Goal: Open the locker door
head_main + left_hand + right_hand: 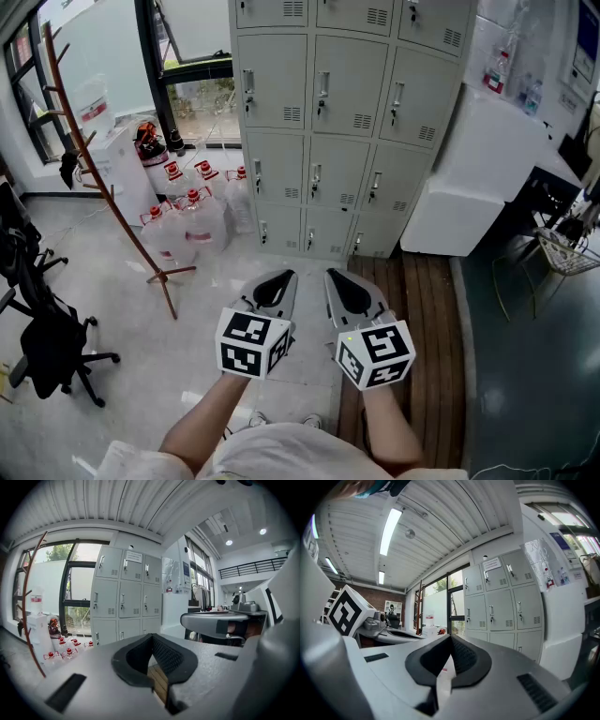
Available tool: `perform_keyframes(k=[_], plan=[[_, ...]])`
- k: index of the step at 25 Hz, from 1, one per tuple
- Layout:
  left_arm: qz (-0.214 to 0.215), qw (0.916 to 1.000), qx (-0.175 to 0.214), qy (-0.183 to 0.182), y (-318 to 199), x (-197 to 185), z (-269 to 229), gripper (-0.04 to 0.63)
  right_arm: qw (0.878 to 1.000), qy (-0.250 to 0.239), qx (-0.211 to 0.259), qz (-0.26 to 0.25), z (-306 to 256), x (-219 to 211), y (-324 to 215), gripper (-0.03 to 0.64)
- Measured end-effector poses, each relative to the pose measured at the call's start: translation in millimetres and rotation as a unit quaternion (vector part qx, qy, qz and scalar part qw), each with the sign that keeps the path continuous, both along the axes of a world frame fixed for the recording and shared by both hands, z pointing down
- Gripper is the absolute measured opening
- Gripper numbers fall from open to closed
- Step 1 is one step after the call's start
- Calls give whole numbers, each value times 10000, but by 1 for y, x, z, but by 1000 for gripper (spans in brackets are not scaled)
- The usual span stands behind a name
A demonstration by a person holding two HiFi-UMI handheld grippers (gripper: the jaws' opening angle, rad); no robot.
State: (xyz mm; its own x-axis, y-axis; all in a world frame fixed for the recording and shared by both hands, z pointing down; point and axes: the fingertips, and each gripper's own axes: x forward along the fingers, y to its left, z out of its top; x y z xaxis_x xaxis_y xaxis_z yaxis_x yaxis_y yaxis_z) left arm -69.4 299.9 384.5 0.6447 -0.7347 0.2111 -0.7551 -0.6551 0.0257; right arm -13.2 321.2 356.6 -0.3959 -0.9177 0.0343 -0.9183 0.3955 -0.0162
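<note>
Left gripper (pixel 281 277) and right gripper (pixel 339 277) are held side by side above the floor (pixel 187 319), well apart from the locker (pixel 347 122). Both pairs of jaws are closed, tips meeting, with nothing gripped. The locker stands at the floor's far edge, and every visible door is shut. The head view cuts off its top row. One door label (pixel 133 556) is too small to read.

Nothing here can be read. A white notice (pixel 133 556) on a top locker (pixel 133 572) door carries print too small to read. The sheets (pixel 546 562) on the wall (pixel 565 620) to its right, perhaps posters, are equally illegible.
</note>
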Motion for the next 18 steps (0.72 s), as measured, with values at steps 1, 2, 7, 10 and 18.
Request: perform_keyframes(k=[1,2,7,10,18], plan=[[6,10000,-6,-16,1,5,1,6,10000,-27,-8,-9,1,4,1,2],[11,10000,-12,-33,2,10,1,6,10000,-53,-16,-16,2,8,1,2],[10,9999,-34,-103,8,33,1,6,9999,-133,-47,-11,3,31,5,2],[23,9999,-41,-146,11,44,1,6,9998,-207,-57,-20,3,44,5,2],[4,9998,-142,-137,1,59,12,6,9996,-214,-145,-103,16,57,-4,2]])
